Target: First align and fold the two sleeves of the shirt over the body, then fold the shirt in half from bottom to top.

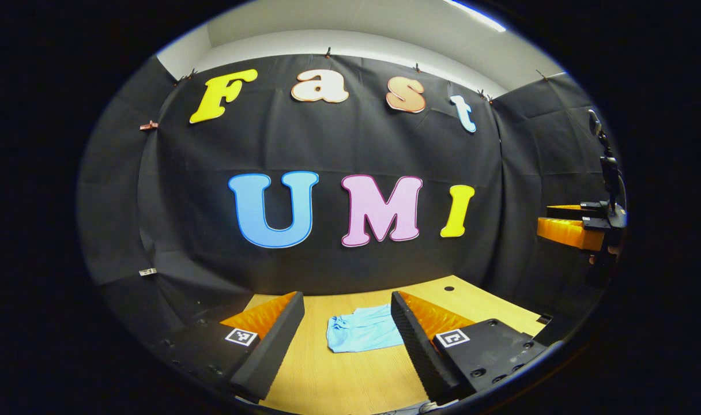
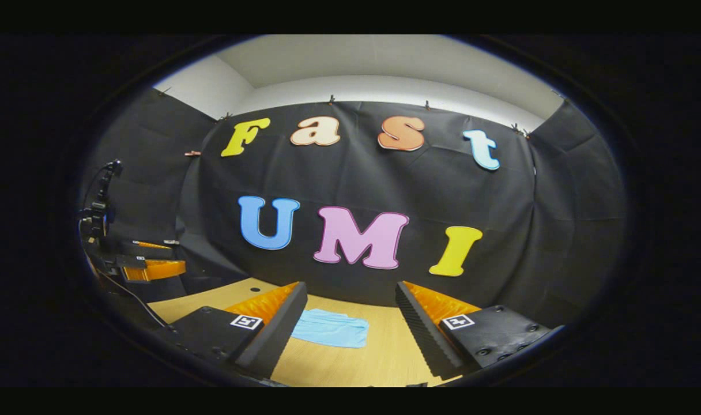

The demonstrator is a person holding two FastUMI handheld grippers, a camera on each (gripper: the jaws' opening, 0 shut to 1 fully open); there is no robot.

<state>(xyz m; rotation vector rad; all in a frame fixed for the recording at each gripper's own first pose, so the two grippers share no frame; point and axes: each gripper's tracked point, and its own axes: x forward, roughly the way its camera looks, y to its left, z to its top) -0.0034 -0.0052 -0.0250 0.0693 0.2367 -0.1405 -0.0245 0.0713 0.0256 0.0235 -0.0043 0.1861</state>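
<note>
A light blue shirt (image 1: 362,329) lies folded into a small bundle on the wooden table (image 1: 339,374), seen in the left gripper view between the two fingers. My left gripper (image 1: 347,331) hangs above the table, open, with nothing between its fingers. In the right gripper view the same shirt (image 2: 332,328) rests flat on the table (image 2: 379,357), partly hidden by the left finger. My right gripper (image 2: 350,323) is open too and holds nothing. Both grippers stay well back from the shirt. The right gripper (image 1: 575,227) shows at the right edge of the left gripper view; the left gripper (image 2: 146,266) shows at the left of the right gripper view.
The black cloth wall closes the booth behind and beside the table. A small dark hole (image 1: 448,288) marks the tabletop near its far edge. A camera stand (image 2: 100,202) rises at the left of the right gripper view.
</note>
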